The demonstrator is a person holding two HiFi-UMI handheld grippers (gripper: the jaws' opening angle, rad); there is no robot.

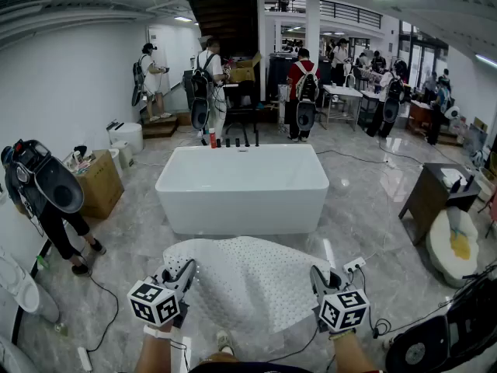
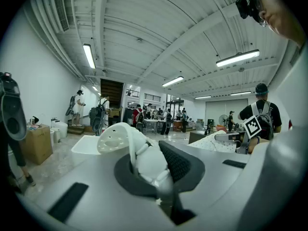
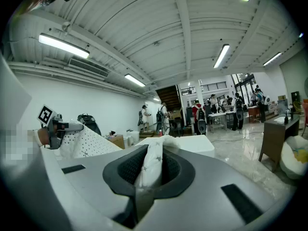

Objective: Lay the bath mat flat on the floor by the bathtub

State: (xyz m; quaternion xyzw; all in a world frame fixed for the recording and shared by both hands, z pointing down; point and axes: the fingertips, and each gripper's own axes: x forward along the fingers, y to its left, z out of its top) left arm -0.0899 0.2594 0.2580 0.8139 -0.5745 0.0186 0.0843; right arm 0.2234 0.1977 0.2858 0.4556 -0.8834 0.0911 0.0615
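The white, hole-dotted mat hangs in the air in front of the person, spread wide between the two tools and not yet lying flat. The left tool is clamped on the mat's near left corner; in the left gripper view the material is bunched thick between the dark pads, with a curled flap showing its round holes rising above the jaws. The right tool is closed on the near right corner; in the right gripper view a thin fold of the mat stands upright in the narrow gap between the pads, pressed from both sides. Both tools point roughly level, a little downward, toward the tub. From the held corners the mat bulges upward and away, and its far edge runs toward the tub's near wall; whether that edge touches the floor cannot be told. The tub is white and rectangular and stands lengthwise across the view on the grey marble-patterned floor, just beyond the mat. A shoe of the person shows below the mat's near edge. To the left of the tub a cardboard box stands against the wall, with a bent-over person in front of it. A power strip lies on the floor near the right tool.
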